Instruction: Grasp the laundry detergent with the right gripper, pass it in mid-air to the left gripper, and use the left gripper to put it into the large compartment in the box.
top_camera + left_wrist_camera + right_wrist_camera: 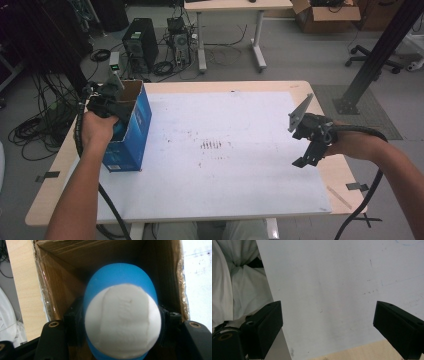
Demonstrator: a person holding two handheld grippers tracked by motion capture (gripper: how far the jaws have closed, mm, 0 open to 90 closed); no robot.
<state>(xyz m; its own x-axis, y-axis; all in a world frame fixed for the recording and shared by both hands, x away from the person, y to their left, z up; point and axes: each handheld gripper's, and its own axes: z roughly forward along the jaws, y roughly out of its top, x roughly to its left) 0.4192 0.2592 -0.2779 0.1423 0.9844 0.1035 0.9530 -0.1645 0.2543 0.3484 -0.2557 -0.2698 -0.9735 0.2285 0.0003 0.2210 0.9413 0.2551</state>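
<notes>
- The left gripper (111,106) is reaching down into the open top of a blue cardboard box (131,131) that is standing at the left side of the white sheet (235,150) covering the wooden table (345,175).
- In the left gripper view, its two black jaws are pinching a rounded blue-and-white object (121,320) between them; I cannot tell what the object is beyond a blue body with a white face turned toward the camera.
- The object is sitting directly ahead of the left gripper, inside the box, with the brown inner walls (57,290) of the box rising on both sides of it.
- The person's left hand (97,131) is wrapping the gripper's handle just outside the box's near-left wall.
- The right gripper (309,159) is hanging over the right part of the white sheet, well apart from the box, with its jaws pointing downward.
- In the right gripper view, its jaws are standing wide apart with nothing between them, and the bare white sheet is lying beyond them.
- A strip of the wooden table edge (362,352) is showing just below the right gripper's jaws, and pale fabric (234,285) is lying off to their left.
- The person's right hand (355,142) is holding the right gripper from its right side.
</notes>
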